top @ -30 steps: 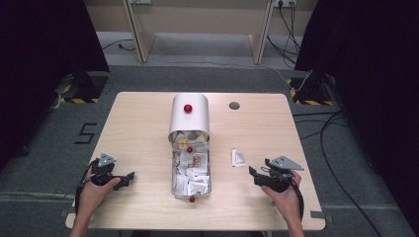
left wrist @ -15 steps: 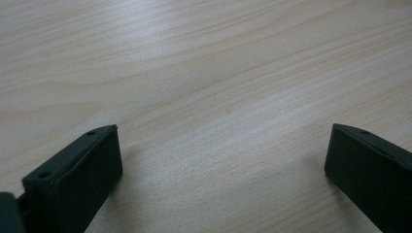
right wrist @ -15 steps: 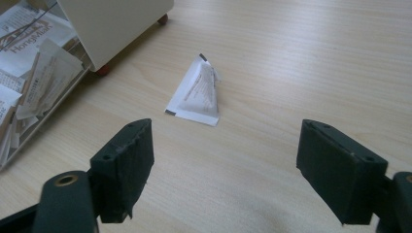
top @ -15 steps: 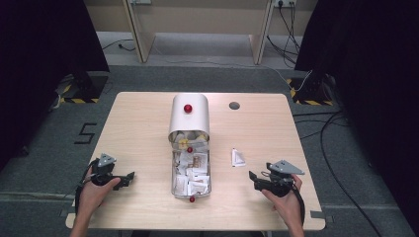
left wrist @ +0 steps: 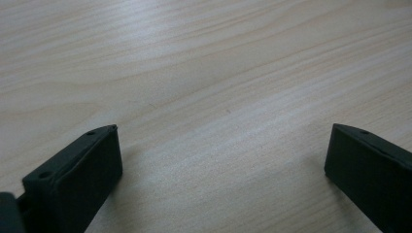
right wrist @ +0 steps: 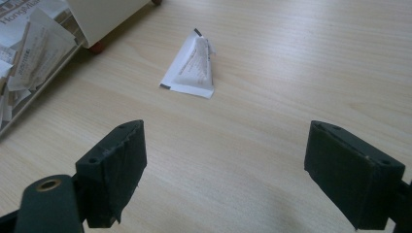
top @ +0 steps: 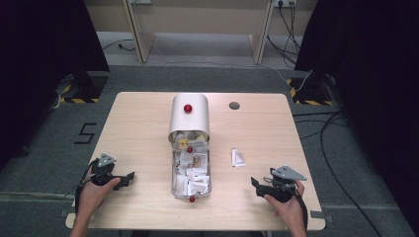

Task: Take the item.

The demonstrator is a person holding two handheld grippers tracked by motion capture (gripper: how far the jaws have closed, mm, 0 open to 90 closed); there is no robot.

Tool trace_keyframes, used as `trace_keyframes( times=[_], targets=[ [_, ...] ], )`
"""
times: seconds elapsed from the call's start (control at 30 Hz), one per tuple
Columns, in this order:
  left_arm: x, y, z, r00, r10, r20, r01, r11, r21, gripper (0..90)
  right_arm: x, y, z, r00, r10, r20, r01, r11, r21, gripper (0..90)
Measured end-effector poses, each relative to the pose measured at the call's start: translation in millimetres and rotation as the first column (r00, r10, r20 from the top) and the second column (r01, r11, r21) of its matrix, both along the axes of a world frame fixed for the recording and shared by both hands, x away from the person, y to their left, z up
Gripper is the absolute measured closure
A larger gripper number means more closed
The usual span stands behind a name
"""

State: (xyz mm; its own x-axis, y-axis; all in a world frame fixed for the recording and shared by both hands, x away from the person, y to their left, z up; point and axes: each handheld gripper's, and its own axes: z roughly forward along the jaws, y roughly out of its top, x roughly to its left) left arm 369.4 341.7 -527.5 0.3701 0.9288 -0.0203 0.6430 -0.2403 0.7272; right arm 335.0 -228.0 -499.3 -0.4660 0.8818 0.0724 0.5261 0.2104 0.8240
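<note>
Jaws on the right gripper (right wrist: pixel 223 170) have just been opening and now stand spread wide with only bare wood between them; the left gripper (left wrist: pixel 221 170) is likewise released, its black jaws parted over plain tabletop. In the high view both rest near the person's edge of the table (top: pixel 138 123), the left gripper (top: pixel 129 176) at one side and the right gripper (top: pixel 254 182) at the other, each held in a hand. Ahead of the right one lies a single white sachet (right wrist: pixel 190 68), flat on the wood by itself, just beside the clear tray (top: pixel 173 170) full of similar packets that slides out from under a rounded cream-coloured cover (top: pixel 190 123) with a red knob (top: pixel 188 108). This looks like the approach step: the sachet (top: pixel 238 157) is free and untouched, and the right gripper faces it at some distance. Next it would need to travel forward, come down low over the flat packet, and close on its raised, puffed middle or one edge, since so thin a thing gives the pads little to catch
</note>
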Motion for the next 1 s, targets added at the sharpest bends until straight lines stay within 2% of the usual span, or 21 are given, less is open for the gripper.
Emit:
trace_keyframes(
  times=[1.0],
  targets=[
    [0.0, 0.0, 0.0, 1.0000, 0.000, 0.000, 0.000, 1.0000, 0.000, 0.0, -19.9, -15.0, -8.6, 0.9997, -0.024, -0.005, 0.024, 1.000, -0.013, 18.4]
  ],
)
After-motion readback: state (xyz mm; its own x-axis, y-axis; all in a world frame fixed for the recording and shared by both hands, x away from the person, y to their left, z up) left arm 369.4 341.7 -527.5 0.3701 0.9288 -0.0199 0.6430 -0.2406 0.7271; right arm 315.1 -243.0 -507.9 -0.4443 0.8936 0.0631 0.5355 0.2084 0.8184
